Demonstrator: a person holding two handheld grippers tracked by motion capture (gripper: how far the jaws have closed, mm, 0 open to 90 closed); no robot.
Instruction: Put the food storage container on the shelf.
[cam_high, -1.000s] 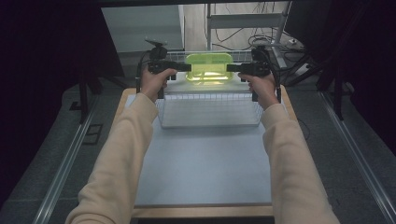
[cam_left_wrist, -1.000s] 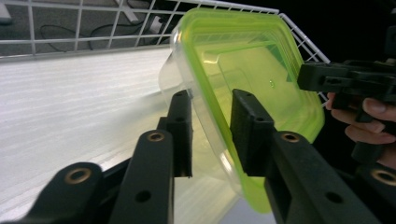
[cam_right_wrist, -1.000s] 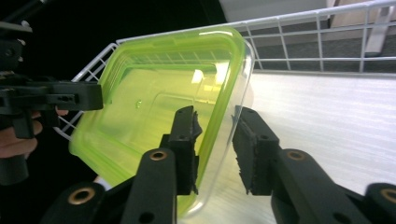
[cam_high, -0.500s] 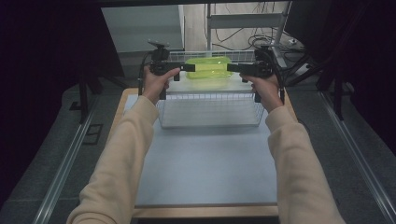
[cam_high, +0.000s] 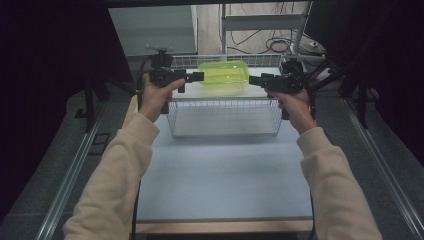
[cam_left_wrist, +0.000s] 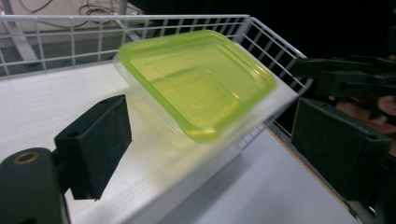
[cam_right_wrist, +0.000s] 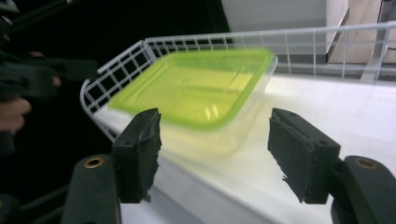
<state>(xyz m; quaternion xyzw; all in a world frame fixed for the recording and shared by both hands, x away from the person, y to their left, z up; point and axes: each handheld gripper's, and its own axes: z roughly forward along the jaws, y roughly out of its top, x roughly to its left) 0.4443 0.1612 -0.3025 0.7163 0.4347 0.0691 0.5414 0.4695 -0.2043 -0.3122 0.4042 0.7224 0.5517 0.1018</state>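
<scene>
The green-lidded box (cam_high: 223, 77) lay between the two grippers on the white shelf (cam_high: 260, 90) of the wire basket (cam_high: 225, 117), touching neither. The left gripper (cam_high: 199, 76) and the right gripper (cam_high: 253, 80) had both just been opening; their jaws stood released, nothing between them.

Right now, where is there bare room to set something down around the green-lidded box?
Free: the white shelf top beside the green-lidded container, and the pale tabletop between the wire basket and the near wooden edge. Crowded: both ends of the container, where the open left gripper and right gripper flank it.
</scene>
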